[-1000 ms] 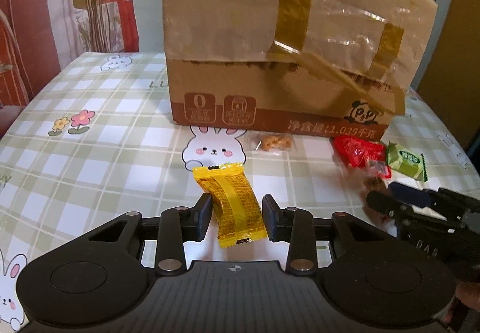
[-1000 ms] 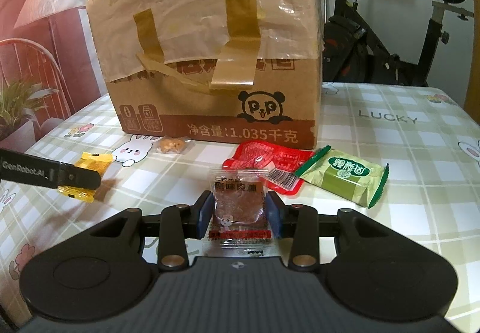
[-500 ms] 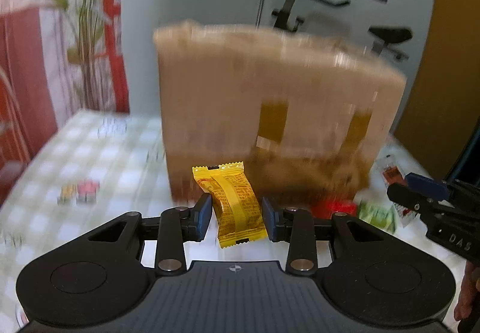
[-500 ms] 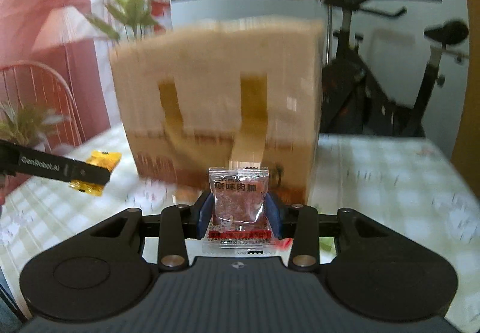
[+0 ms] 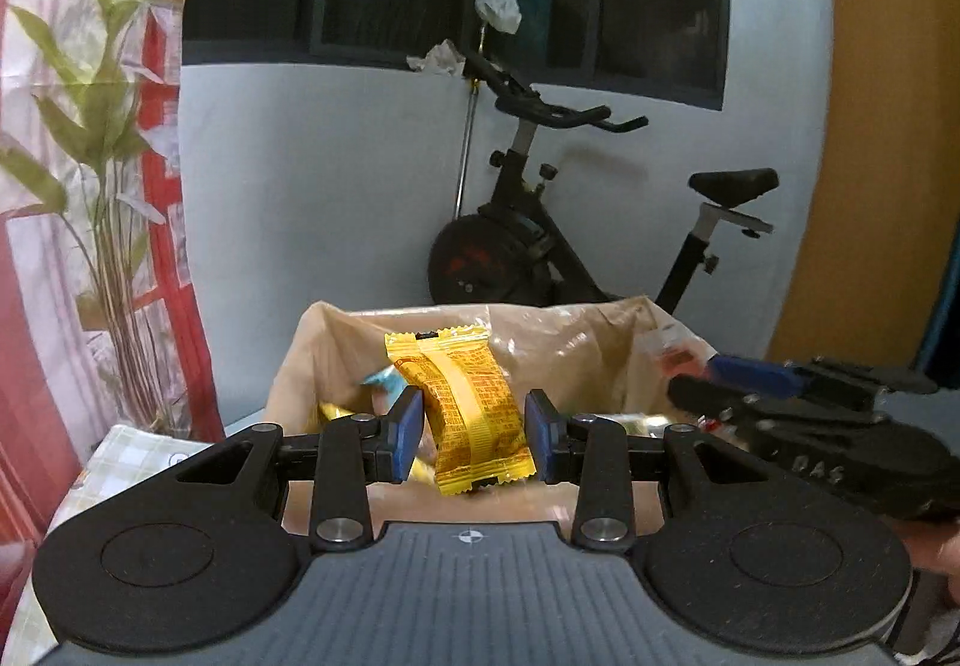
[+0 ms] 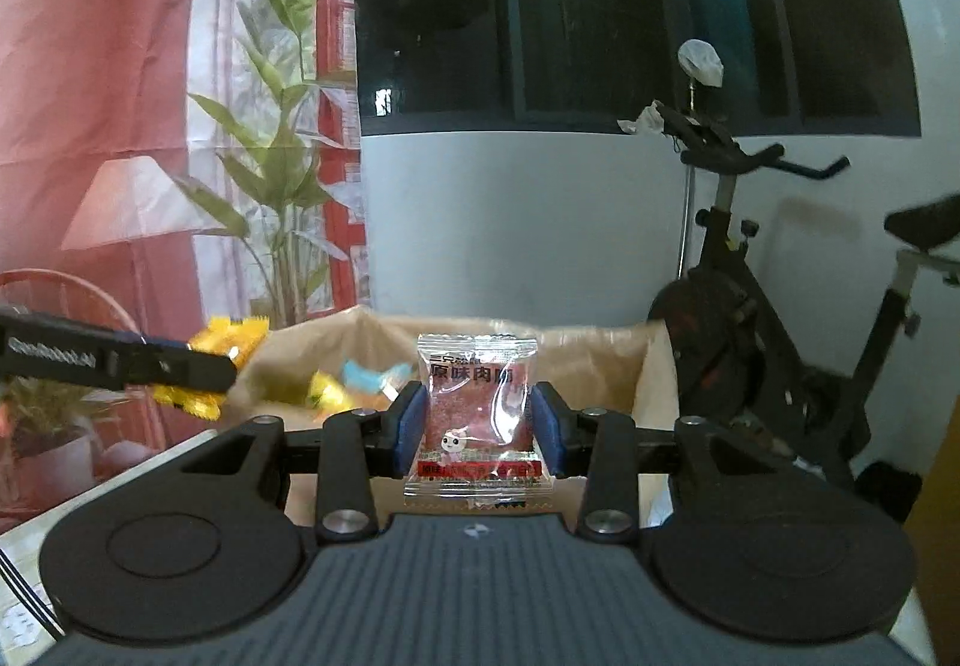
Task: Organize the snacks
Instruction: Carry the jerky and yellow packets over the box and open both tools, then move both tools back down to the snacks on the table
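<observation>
Above the near edge of the open cardboard box (image 5: 336, 348), the left gripper (image 5: 474, 429) pinches a yellow snack pack (image 5: 465, 408) standing tall. Beside it, the right gripper (image 6: 477, 423) squeezes a clear meat snack packet (image 6: 477, 408). Both packs hang just short of the box's mouth, so the box lies ahead and lower down.

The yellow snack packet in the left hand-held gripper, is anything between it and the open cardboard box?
Nothing visible. The yellow snack packet is clamped in the left hand-held gripper, and the cardboard box is open just beyond it, with other snacks already inside.
</observation>
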Demonstrator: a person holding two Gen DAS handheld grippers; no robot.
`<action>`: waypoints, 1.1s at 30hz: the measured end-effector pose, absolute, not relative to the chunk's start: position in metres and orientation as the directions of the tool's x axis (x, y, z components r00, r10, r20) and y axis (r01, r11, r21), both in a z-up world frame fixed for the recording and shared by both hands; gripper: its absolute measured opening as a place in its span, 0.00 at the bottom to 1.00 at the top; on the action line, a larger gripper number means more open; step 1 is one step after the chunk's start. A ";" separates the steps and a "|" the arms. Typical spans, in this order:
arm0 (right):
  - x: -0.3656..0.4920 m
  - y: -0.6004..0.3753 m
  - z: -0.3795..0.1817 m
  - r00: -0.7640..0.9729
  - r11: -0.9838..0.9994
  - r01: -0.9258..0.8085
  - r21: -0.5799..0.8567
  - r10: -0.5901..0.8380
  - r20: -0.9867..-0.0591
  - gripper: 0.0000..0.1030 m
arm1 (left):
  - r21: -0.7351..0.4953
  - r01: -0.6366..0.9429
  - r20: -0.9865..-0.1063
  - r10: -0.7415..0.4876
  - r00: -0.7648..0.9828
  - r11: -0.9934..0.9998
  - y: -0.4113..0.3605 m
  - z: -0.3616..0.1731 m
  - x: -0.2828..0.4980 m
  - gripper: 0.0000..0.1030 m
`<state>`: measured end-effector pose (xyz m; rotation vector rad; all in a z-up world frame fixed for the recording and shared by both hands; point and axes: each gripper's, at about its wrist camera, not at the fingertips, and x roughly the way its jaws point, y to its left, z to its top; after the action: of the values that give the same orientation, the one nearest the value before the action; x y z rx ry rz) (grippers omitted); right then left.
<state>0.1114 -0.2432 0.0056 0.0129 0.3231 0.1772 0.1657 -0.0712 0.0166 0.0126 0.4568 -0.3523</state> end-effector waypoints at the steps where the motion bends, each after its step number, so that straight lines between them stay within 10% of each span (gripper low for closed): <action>1: 0.124 -0.243 0.006 0.928 0.984 -0.172 0.046 0.177 -0.327 0.39 | -0.076 0.333 -0.445 -0.331 0.832 0.940 -0.073 0.016 0.175 0.38; 9: 0.180 -0.229 -0.012 0.874 0.984 -0.174 0.027 0.167 -0.455 0.40 | -0.071 0.306 -0.538 -0.294 0.790 0.950 -0.077 -0.014 0.222 0.39; 15: 0.184 -0.223 -0.022 0.856 0.985 -0.171 0.008 0.153 -0.493 0.47 | -0.064 0.298 -0.545 -0.283 0.789 0.953 -0.067 -0.024 0.219 0.58; 33: 0.109 -0.247 -0.005 0.896 0.981 -0.196 -0.014 0.173 -0.408 0.53 | -0.111 0.252 -0.473 -0.274 0.837 0.961 -0.028 -0.009 0.134 0.66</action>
<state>0.1091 -0.2467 -0.0045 -0.0549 0.4176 0.1913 0.1341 -0.0278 -0.0087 -0.0452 0.5069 -0.2784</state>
